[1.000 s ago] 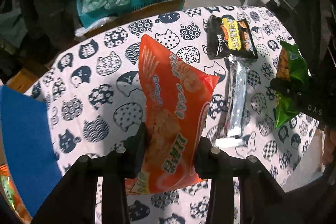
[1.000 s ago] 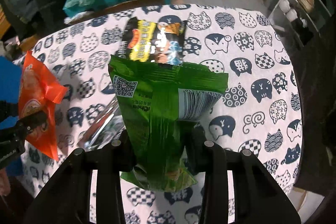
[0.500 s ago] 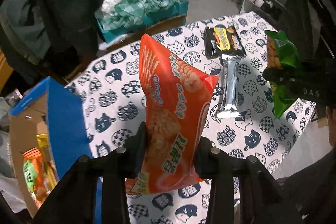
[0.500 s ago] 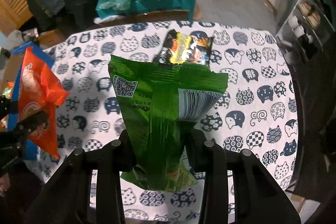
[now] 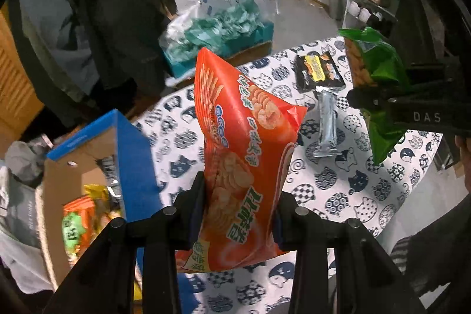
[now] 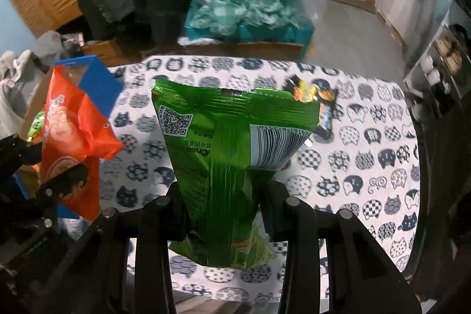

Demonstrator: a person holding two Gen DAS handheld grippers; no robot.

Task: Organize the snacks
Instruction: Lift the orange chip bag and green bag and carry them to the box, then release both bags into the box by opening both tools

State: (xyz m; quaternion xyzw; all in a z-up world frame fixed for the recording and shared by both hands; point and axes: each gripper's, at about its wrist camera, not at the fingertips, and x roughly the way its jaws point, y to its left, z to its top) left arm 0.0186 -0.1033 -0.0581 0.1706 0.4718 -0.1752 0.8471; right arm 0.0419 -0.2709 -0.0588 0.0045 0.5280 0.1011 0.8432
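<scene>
Both grippers raised, each clamped on a packet

The left gripper (image 5: 238, 211) has its jaws pinched on the orange snack bag (image 5: 244, 155); the right gripper (image 6: 223, 208) has its jaws pinched on the green snack bag (image 6: 226, 149).

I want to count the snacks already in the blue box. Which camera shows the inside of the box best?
The left wrist view: the blue box stands open there, with packets visible inside. The right wrist view shows only its corner; the orange bag hides the rest.
</scene>
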